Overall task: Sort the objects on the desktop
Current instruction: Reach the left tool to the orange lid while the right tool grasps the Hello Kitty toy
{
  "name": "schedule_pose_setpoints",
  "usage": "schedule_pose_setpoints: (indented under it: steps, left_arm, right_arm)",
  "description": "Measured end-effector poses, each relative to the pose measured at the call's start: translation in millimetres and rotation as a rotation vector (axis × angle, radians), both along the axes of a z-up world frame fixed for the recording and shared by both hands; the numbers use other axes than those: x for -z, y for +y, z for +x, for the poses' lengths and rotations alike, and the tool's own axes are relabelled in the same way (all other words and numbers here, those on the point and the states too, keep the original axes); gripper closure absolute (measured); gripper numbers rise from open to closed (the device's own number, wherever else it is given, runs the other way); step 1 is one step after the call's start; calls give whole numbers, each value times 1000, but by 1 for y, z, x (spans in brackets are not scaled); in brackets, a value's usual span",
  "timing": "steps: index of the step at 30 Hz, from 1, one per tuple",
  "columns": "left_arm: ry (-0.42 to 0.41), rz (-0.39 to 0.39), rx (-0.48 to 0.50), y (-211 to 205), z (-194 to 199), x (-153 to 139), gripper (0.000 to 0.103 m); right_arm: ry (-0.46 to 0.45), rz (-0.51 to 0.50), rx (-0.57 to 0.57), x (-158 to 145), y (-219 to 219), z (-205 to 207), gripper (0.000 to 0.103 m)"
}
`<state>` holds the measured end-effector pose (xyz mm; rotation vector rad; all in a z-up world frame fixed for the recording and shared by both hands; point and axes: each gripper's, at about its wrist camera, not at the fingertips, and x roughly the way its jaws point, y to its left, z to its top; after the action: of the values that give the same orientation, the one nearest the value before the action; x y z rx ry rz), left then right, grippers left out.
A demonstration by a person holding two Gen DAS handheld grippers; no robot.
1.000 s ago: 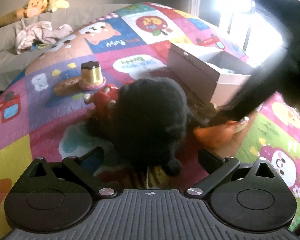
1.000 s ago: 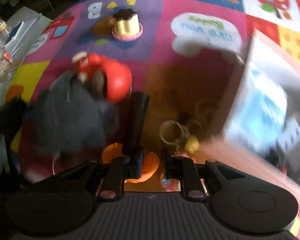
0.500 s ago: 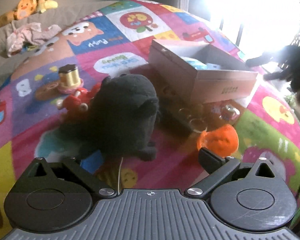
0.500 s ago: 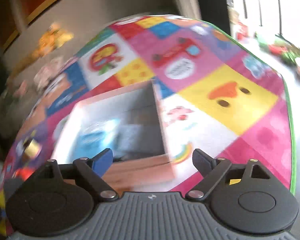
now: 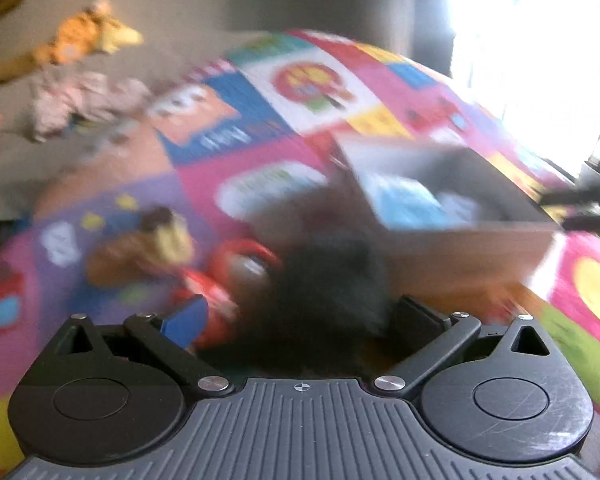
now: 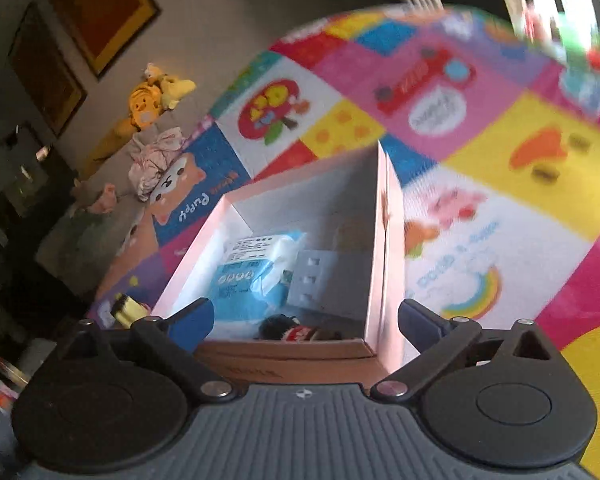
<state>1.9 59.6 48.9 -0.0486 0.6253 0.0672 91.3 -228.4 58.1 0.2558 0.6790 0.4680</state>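
The left wrist view is blurred. My left gripper [image 5: 298, 320] is open, its jaws on either side of a black plush toy [image 5: 328, 284] on the colourful mat. A red toy [image 5: 228, 280] lies left of the plush, and a gold-topped bottle [image 5: 168, 236] beyond it. The open box [image 5: 452, 216] stands just behind the plush. My right gripper [image 6: 304, 316] is open and empty, above the near edge of the box [image 6: 376, 240]. Inside lie a blue-and-white packet [image 6: 252, 276], a pale grey block [image 6: 324, 280] and a dark small bottle [image 6: 296, 334].
The patchwork play mat [image 6: 480, 168] spreads right of the box. An orange plush [image 6: 148, 104] and crumpled cloth [image 6: 156, 160] lie on the grey surface at the back. Framed pictures hang on the wall. A bright window glares at right in the left wrist view [image 5: 532, 40].
My left gripper has moved forward, so its jaws now flank the black plush. My right gripper has shifted over the box, with its contents now close below; a second ago it was shut.
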Motion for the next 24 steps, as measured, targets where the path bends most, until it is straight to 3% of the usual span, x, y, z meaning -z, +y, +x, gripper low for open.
schedule_pose_setpoints:
  steps: [4, 7, 10, 13, 16, 20, 24]
  left_arm:
    - [-41, 52, -88, 12, -7, -11, 0]
    - [-91, 70, -110, 11, -22, -19, 0]
    - [-109, -17, 39, 5, -39, -24, 0]
    - [-54, -71, 230, -13, -49, -17, 0]
    - [17, -83, 358, -38, -46, -1, 0]
    - [61, -52, 419, -66, -38, 20, 0]
    - [109, -104, 500, -79, -41, 28, 0]
  right_arm:
    - [-116, -197, -59, 0, 19, -44, 3]
    - [-149, -319, -105, 13, 34, -67, 3]
    - [-112, -307, -108, 23, 32, -81, 3]
    - [-58, -241, -72, 28, 21, -91, 0]
    - [-39, -245, -29, 33, 10, -99, 0]
    - [11, -282, 28, 47, 1, -96, 0]
    - [20, -247, 45, 50, -8, -95, 0]
